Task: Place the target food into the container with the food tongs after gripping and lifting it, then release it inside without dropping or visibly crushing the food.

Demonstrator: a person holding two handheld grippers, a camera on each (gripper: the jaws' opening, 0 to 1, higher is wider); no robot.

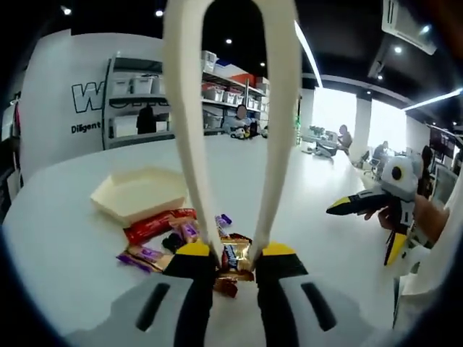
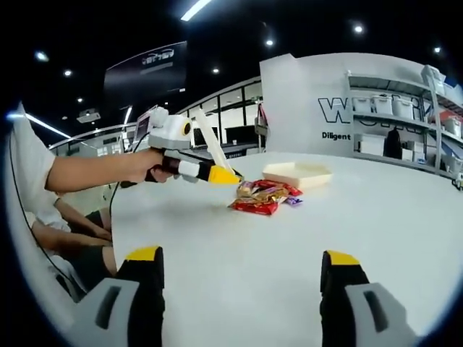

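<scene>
My left gripper is shut on cream food tongs, whose arms arch up over the view. The tong tips straddle a brown-gold wrapped candy at the near edge of a pile holding a red bar and a purple one. A shallow cream container lies empty just behind the pile. In the right gripper view, the left gripper dips to the candy pile beside the container. My right gripper stands open over bare table, off to the side.
Everything rests on a wide white table. A seated person's arm reaches in from the left. Shelves with storage bins and a lettered white wall stand far behind. Several people sit at distant desks.
</scene>
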